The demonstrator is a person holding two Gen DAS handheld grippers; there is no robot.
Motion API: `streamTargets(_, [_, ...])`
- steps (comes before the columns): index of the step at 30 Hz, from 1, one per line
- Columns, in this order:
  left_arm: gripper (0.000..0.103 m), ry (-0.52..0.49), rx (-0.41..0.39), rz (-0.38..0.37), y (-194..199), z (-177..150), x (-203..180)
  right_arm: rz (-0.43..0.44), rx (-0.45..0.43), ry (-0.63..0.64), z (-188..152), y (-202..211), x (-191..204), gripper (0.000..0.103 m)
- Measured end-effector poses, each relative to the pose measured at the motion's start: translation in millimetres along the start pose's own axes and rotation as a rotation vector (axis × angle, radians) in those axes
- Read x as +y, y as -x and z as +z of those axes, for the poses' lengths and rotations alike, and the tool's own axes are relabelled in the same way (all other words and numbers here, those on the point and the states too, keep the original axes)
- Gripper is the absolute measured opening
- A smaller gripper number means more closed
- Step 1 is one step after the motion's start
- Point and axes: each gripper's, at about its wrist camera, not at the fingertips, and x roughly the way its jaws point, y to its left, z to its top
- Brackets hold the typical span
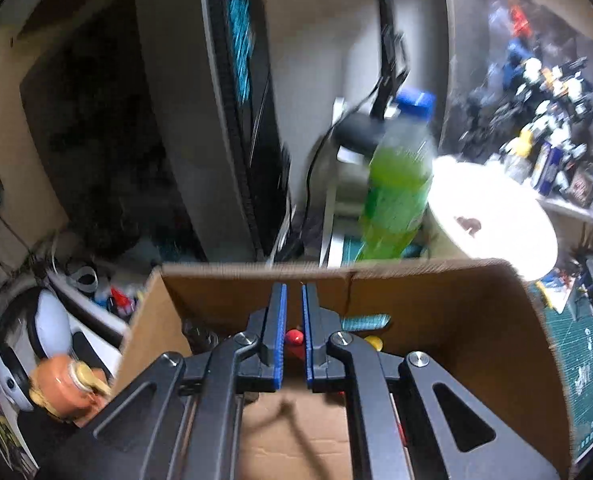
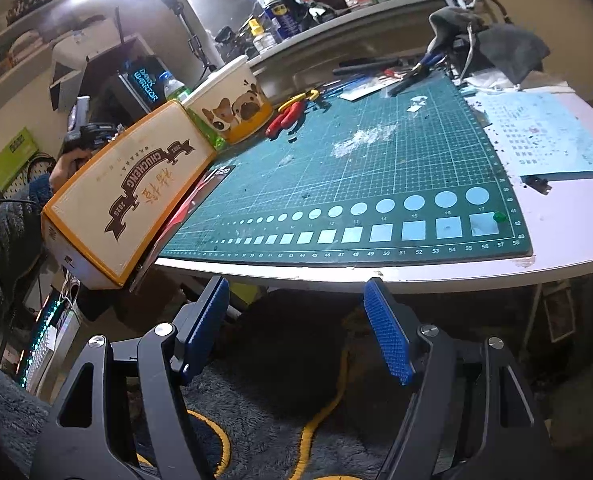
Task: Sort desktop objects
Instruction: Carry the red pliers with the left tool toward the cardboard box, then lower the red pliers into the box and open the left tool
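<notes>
A cluttered hobby desk, its green cutting mat nearly bare. My left gripper hangs over the open cardboard box, jaws together on nothing; small red and yellow pieces lie inside. My right gripper waits off the desk edge, jaws apart, empty.

My left gripper points steeply downward, its blue-padded fingers drawn almost together with only a narrow slit between them and nothing caught there. My right gripper also tilts downward, its fingers spread wide apart and empty. In the right wrist view my left hand shows at the far left, wrapped round its gripper's handle, with a fuzzy dark sleeve behind it.
</notes>
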Motion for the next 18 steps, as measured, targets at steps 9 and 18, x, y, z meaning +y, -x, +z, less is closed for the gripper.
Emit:
streamTargets(9, [0.007, -0.005, 0.041, 0.009, -22.2, -7.1, 1.4, -0.003, -0.001, -0.008, -0.8, 1.1, -4.2, 0.068])
streamTargets(18, [0.007, -0.018, 0.060, 0.030, -39.3, -15.2, 2.7, -0.008, 0.001, 0.012, -1.4, 2.3, 1.7, 0.068])
